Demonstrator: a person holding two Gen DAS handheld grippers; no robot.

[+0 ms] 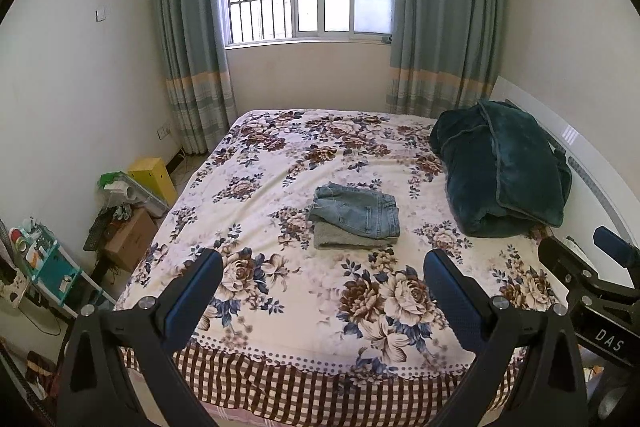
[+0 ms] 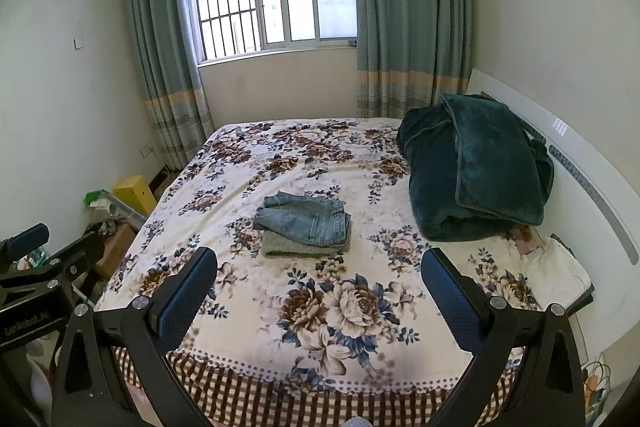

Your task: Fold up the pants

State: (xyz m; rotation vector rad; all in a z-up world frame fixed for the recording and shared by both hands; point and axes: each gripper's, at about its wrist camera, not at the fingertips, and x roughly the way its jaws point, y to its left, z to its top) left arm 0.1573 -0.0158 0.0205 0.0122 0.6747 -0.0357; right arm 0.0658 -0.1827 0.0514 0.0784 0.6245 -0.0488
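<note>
Both tools, the left tool (image 1: 323,263) and right tool (image 2: 319,261), hang wide apart and empty near the foot of the floral-sheeted bed (image 1: 280,147), well short of the folded faded-blue denim pants (image 1: 358,211) stacked on a folded grey garment (image 1: 344,241) mid-mattress, seemingly finished.

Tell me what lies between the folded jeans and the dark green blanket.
Only bare flowered bedsheet separates the jeans from the blanket; both wrist views show it.
</note>
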